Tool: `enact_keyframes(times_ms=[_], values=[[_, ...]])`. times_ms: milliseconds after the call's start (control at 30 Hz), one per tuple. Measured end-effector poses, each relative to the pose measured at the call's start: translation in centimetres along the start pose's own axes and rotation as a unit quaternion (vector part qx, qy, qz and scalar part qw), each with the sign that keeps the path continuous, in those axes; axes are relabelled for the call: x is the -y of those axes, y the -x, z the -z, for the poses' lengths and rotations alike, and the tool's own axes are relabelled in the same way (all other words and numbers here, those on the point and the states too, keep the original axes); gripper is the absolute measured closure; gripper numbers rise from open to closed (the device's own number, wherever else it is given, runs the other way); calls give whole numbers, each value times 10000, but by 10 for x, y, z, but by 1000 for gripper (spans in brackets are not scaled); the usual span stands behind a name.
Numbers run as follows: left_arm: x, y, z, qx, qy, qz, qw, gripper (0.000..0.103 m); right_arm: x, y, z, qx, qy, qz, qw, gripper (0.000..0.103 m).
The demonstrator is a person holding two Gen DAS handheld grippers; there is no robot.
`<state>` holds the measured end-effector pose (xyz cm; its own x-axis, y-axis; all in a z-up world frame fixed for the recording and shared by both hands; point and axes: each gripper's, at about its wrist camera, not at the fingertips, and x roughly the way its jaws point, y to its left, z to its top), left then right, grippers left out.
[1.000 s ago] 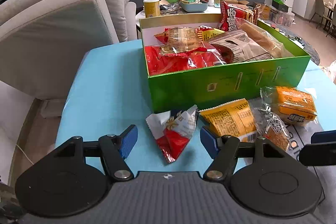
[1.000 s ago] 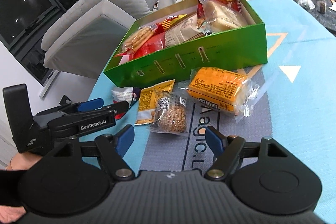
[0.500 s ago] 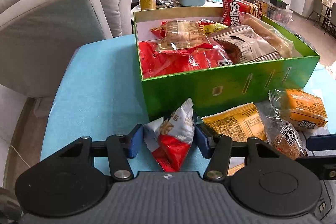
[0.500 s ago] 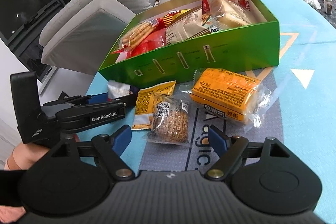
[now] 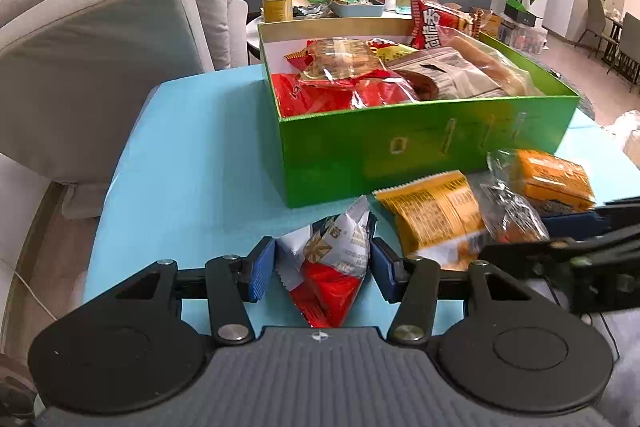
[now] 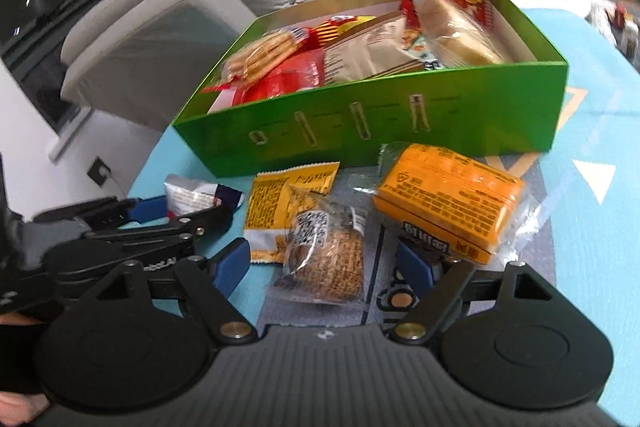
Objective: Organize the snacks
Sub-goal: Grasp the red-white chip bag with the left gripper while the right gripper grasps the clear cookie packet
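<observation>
Jaws of the left gripper [image 5: 322, 269], just narrowed, were pressed on the red packet [image 5: 328, 267]; those of the right gripper [image 6: 320, 267] had widened round the wrapped cake [image 6: 324, 259], untouched. By so crumpled a grip, the packet could be let slip short of the box [image 5: 400, 155].

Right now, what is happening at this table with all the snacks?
A person is sorting snacks into the green box. The left gripper has just closed on the red and silver packet. The right gripper has just opened wider around the round grain cake, not yet gripping. The yellow packet and orange pack lie beside it.
</observation>
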<state>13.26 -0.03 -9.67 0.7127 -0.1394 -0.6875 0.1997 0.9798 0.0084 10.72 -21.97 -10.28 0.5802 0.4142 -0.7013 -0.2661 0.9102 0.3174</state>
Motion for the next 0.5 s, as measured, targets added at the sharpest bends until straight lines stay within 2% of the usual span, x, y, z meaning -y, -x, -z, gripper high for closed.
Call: enact_keyframes(times_ms=[267, 500], values=[[2, 15, 7, 28, 77, 35, 10000, 56, 1, 9, 3, -34, -84, -153, 9998, 25], [10, 31, 14, 60, -61, 97, 9999, 57, -9, 34, 11, 83, 184, -261, 9995, 26]])
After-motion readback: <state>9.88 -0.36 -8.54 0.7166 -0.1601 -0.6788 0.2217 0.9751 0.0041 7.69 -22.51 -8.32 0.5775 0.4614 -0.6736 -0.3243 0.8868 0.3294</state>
